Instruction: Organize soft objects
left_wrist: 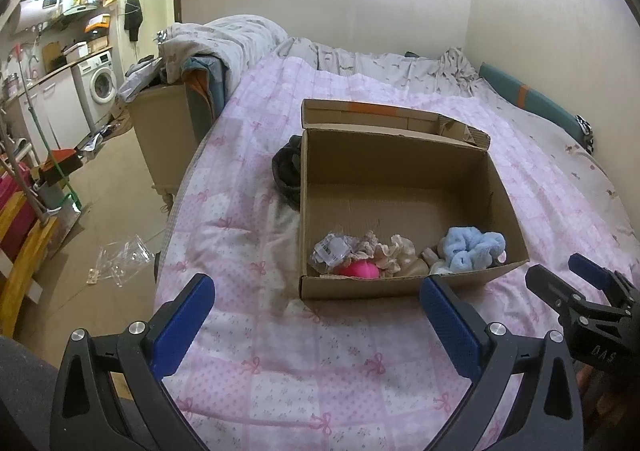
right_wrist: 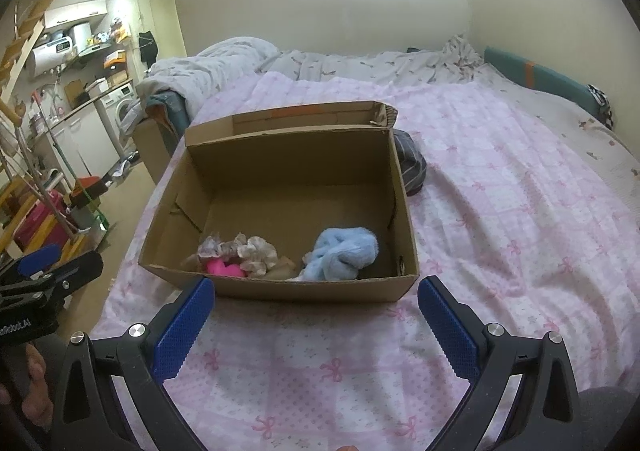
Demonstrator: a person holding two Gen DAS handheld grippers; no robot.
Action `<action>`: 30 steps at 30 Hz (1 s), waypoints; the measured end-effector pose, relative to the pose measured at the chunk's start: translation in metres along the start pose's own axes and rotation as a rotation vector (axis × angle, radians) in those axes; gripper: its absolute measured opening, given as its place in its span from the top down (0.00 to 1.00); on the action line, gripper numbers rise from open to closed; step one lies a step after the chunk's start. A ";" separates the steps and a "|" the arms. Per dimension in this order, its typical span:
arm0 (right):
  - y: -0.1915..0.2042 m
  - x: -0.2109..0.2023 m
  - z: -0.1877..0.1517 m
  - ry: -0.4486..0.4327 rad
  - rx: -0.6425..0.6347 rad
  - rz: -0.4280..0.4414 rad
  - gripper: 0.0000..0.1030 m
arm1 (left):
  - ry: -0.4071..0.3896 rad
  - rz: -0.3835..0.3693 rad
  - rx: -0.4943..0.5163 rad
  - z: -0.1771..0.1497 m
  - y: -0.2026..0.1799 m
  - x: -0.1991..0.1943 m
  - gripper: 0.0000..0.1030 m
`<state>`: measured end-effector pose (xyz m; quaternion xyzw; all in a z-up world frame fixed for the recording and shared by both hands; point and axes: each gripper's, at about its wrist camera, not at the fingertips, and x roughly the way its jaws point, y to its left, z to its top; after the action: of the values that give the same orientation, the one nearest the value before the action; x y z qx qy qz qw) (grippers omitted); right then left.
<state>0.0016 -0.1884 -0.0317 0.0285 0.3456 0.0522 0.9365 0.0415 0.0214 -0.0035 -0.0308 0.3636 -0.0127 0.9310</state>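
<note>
An open cardboard box [left_wrist: 400, 167] [right_wrist: 296, 159] stands on the pink bedspread [left_wrist: 320, 363] [right_wrist: 500, 219]. Along its near wall lie a fluffy light-blue scrunchie [left_wrist: 474, 249] [right_wrist: 344, 251], a beige ruffled scrunchie [left_wrist: 394, 251] [right_wrist: 252, 247], a bright pink soft item [left_wrist: 360, 270] [right_wrist: 225, 268] and a small clear packet [left_wrist: 332, 249]. A dark cloth bundle [left_wrist: 287, 171] [right_wrist: 412, 167] lies on the bed, touching the box's side. My left gripper [left_wrist: 316, 327] is open and empty in front of the box. My right gripper [right_wrist: 316, 327] is open and empty too; it shows at the left wrist view's right edge [left_wrist: 576, 283].
A grey rumpled duvet [left_wrist: 224, 43] [right_wrist: 208, 67] is heaped at the far end of the bed. The bed's left edge drops to a floor with clear plastic bags [left_wrist: 120, 259]. A brown box [left_wrist: 164, 123], a washing machine [left_wrist: 100, 85] and clutter stand at left.
</note>
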 end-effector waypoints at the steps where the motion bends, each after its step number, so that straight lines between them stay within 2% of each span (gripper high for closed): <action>1: 0.000 0.000 0.000 0.000 0.003 0.000 0.00 | 0.000 0.000 0.000 0.000 0.000 0.000 0.01; 30: -0.002 -0.003 0.003 -0.019 -0.005 0.000 0.00 | -0.006 -0.002 0.003 -0.003 0.000 -0.001 0.01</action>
<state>0.0012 -0.1905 -0.0280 0.0269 0.3367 0.0528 0.9398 0.0385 0.0213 -0.0051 -0.0300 0.3610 -0.0139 0.9320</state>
